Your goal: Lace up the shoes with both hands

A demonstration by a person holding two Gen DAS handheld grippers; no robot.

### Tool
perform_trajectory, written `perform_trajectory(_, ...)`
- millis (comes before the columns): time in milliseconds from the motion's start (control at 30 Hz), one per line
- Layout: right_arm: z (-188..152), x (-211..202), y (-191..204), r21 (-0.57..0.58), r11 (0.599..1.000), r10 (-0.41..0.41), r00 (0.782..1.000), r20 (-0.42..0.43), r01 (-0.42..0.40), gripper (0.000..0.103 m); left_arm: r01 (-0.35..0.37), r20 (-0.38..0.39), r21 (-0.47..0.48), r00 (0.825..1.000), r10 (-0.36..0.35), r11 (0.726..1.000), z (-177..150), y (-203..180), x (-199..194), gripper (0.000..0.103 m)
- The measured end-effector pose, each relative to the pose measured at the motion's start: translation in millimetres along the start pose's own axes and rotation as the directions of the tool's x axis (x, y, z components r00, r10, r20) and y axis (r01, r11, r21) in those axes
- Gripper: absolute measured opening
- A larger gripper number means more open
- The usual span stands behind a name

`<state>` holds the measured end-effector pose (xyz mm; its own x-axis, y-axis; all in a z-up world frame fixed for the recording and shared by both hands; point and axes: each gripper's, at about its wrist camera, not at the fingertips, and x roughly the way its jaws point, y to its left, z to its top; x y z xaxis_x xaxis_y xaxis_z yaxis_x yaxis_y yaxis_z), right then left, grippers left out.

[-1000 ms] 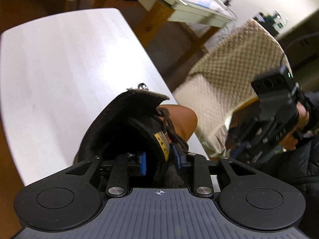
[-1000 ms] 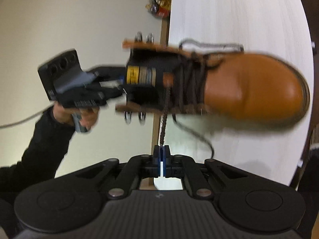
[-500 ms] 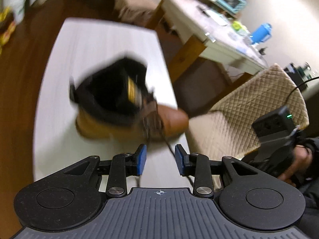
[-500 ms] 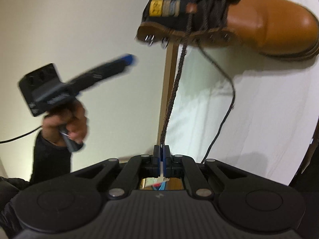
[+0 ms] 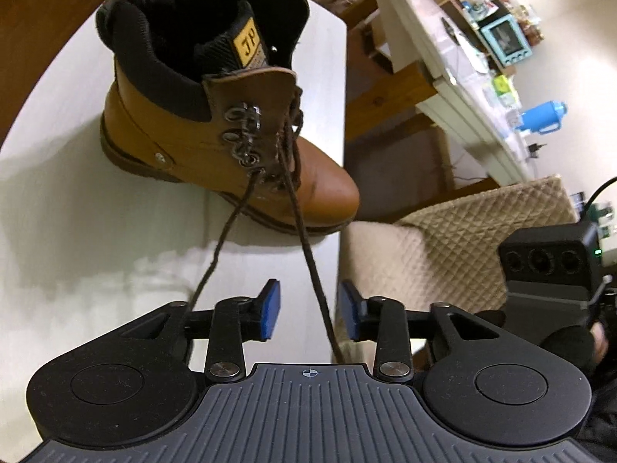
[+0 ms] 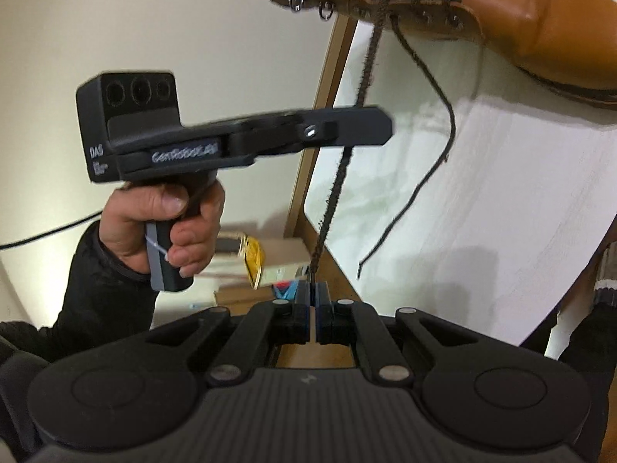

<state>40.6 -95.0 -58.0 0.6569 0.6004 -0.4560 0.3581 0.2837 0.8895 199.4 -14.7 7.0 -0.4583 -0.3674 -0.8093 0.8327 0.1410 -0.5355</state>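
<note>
A tan boot with a black collar stands upright on the white table. Its upper hooks carry no lace. One dark lace end runs taut from the boot to my right gripper, which is shut on it. That same lace passes between the blue pads of my left gripper; its jaws are closing and still stand apart from the lace. In the right wrist view the left gripper crosses the taut lace. The other lace end hangs slack on the table.
A chair with a quilted beige cover stands just past the table's edge. Behind it is a second table crowded with small things, among them a blue jug. Boxes lie on the floor below.
My left gripper has let go of the boot's collar, drawn back, and come round the taut lace. My right gripper has pulled its lace farther from the boot.
</note>
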Motion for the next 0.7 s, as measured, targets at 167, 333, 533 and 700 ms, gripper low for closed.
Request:
perform_trajectory(167,0.9,-2.5,-0.7,-0.04,0.999,0.007,0.998,-0.065,-0.01,0.006,-0.059,0.019,0.04,0.998,0.058,0.997,-26.9,-19.8,-20.5,0.002)
perform_trajectory(333,6.6,-14.6,-6.2,-0.035,0.999,-0.004,0.999,-0.032,0.003,0.012,-0.141,-0.043,0.044,0.989,0.143,0.989,-64.5,-20.8,-28.7,0.002)
perform_trajectory(533,13.2,-38.8,-17.4,-0.006,0.999,-0.051,0.998,0.036,0.052,0.014,-0.23,-0.134,0.029,0.963,0.232,0.973,-101.6,-5.6,-9.2,0.002)
perform_trajectory(700,15.8,-45.5,-19.5,-0.006,0.997,-0.082,0.995,0.05,0.082,0.014,-0.21,-0.134,0.015,0.968,0.21,0.978,-110.6,-11.3,9.1,0.002)
